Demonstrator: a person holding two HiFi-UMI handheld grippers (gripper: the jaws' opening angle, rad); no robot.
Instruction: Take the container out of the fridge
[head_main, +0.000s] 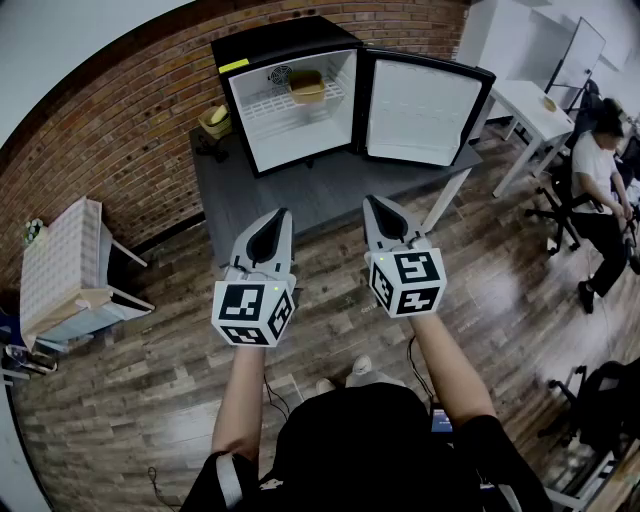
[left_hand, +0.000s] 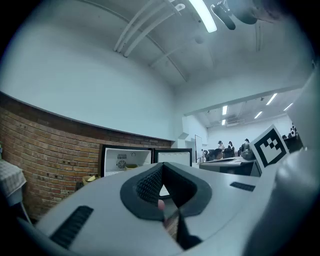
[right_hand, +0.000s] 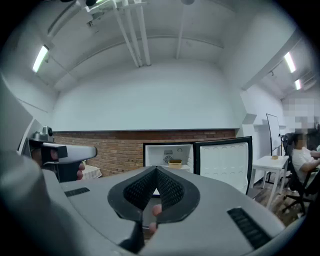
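So, almost nothing of the job is done. The fridge (head_main: 280, 42) stands on the dark desk (head_main: 330, 195) against the brick wall, and its door (head_main: 418, 110) already hangs wide open to the right, so I have a free way in. The container (head_main: 307, 86) sits inside on the upper wire shelf (head_main: 268, 106), toward the back and a little right of the middle, and nothing touches it.

My left gripper (head_main: 283, 214) and my right gripper (head_main: 372, 201) are both held level in front of me over the wooden floor, well short of the desk and pointing toward the fridge. The jaws of each are pressed together with nothing between them. As I judge it, the whole task is ahead: step closer, spread a pair of jaws, reach onto the shelf, take hold and draw the container out.

The container looks small, low and squat, of a pale yellow-tan colour that stands out against the white interior. It seems to have the shelf to itself. From this far off I cannot tell whether it has a lid or what is in it.
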